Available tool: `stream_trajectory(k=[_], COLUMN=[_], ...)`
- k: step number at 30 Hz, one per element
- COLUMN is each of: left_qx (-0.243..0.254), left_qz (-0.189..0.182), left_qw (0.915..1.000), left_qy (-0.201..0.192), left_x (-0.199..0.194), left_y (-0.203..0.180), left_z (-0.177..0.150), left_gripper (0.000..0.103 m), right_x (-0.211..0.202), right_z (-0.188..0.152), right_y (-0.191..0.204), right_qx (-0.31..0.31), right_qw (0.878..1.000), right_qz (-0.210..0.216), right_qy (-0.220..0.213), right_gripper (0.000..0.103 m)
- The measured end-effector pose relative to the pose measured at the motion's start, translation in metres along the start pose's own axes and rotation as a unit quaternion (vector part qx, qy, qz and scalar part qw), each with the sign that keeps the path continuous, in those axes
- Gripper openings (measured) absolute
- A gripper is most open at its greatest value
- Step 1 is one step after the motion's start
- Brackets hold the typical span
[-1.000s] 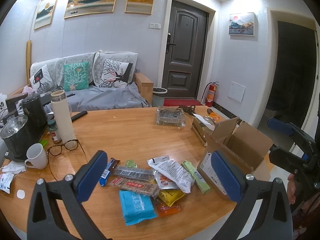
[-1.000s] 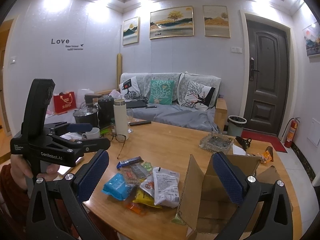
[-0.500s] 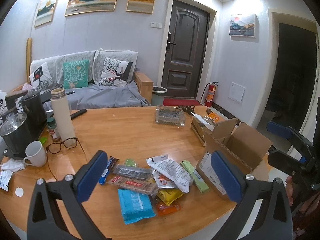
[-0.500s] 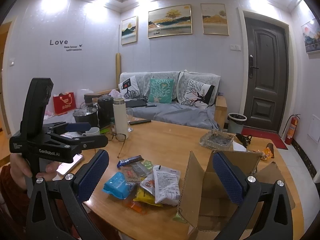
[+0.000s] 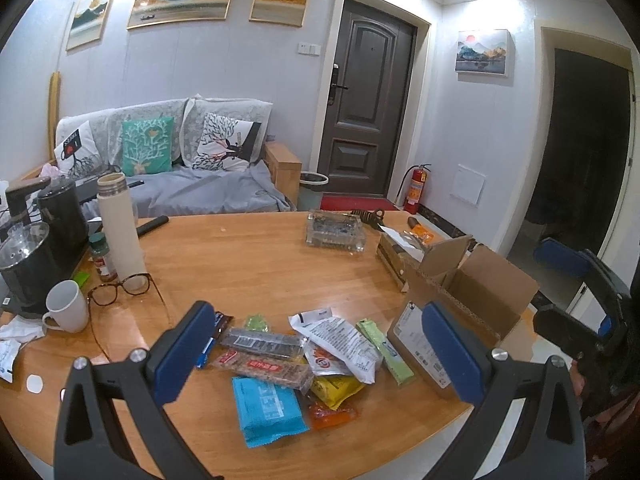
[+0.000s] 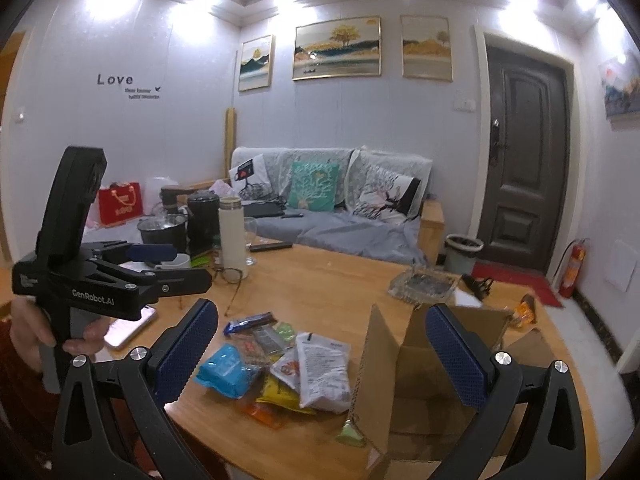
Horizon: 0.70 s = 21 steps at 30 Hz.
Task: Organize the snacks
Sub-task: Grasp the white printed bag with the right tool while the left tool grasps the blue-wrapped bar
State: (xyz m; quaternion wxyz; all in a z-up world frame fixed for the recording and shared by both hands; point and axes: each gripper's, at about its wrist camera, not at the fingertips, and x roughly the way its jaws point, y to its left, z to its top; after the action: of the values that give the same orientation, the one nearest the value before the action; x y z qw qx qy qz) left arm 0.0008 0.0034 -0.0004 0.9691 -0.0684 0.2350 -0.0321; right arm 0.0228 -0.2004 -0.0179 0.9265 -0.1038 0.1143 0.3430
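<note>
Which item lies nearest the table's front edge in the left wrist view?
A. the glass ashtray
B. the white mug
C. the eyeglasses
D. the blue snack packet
D: the blue snack packet lies at the front of the snack pile, closest to the near edge of the table, while the white mug, eyeglasses and glass ashtray sit farther back.

- The snack packets (image 5: pixel 296 364) lie flat in a loose overlapping heap at the near table edge: blue pack (image 5: pixel 268 410) nearest, white printed pouch (image 5: pixel 340 340) on top, green stick (image 5: pixel 386 350) rightmost.
- The open cardboard box (image 5: pixel 472 300) stands just right of the heap, flaps up.
</note>
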Motion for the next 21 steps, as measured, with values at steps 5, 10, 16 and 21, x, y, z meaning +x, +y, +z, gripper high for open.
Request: stream_trajectory(k=[5,10,16,21], left_qx=[-0.004,-0.021,-0.006,0.027], left_qz=[-0.005,-0.001,0.002,0.004], left_qw=[0.9999,0.9998,0.9999,0.9987], left_qy=[-0.009,-0.004,0.012,0.042], left_x=[-0.005,-0.006,-0.002,0.016], left_y=[0.011,0.036,0.064,0.071], left_z=[0.0,-0.003,-0.012,-0.026], left_gripper=[0.103,0.103,0.103,0.103], right_x=[-0.001,0.004,0.038,0.09], right_z=[0.009,0.014,0.001,-0.026], right_y=[0.02,0.05,0.079,0.07], right_qx=[-0.028,-0.077,-0.073,-0.01], right_qw=[0.999,0.996,0.992,0.985], right_qz=[-0.022,-0.029,0.034,0.036], right_qy=[0.021,0.036,0.099,0.17], right_gripper=[0.103,0.094,0.038,0.025])
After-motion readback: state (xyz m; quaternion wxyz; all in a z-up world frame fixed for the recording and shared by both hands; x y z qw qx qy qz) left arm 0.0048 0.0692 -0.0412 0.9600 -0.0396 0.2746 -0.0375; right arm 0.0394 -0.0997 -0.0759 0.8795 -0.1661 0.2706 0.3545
